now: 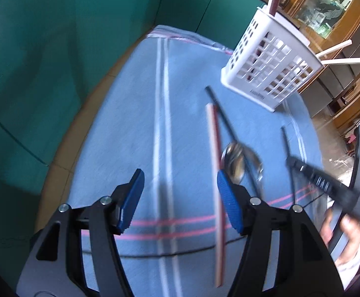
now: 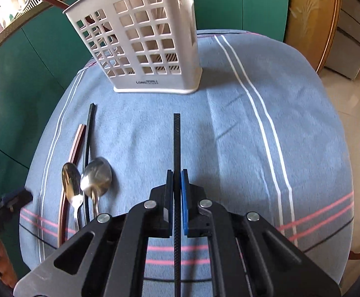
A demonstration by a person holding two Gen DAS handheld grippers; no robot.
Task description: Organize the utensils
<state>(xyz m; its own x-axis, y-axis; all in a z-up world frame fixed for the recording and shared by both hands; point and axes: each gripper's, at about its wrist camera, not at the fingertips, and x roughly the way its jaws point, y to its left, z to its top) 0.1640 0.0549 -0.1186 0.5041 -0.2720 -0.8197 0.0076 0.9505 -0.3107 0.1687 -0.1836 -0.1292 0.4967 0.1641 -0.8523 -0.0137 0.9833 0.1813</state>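
right gripper (image 2: 177, 185) pinching black chopstick (image 2: 176, 133), tip at 12 toward utensil basket (image 2: 140, 39) | left gripper (image 1: 180, 198) spread, empty | risk: chopstick pivots, snags basket rim

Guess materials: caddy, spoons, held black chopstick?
Caddy: likely white moulded plastic, matte, grid cut-outs. Spoons: polished metal, probably stainless, mirror glare. Black chopstick clamped in the right gripper: unclear, maybe plastic or composite; matte, finely ribbed.
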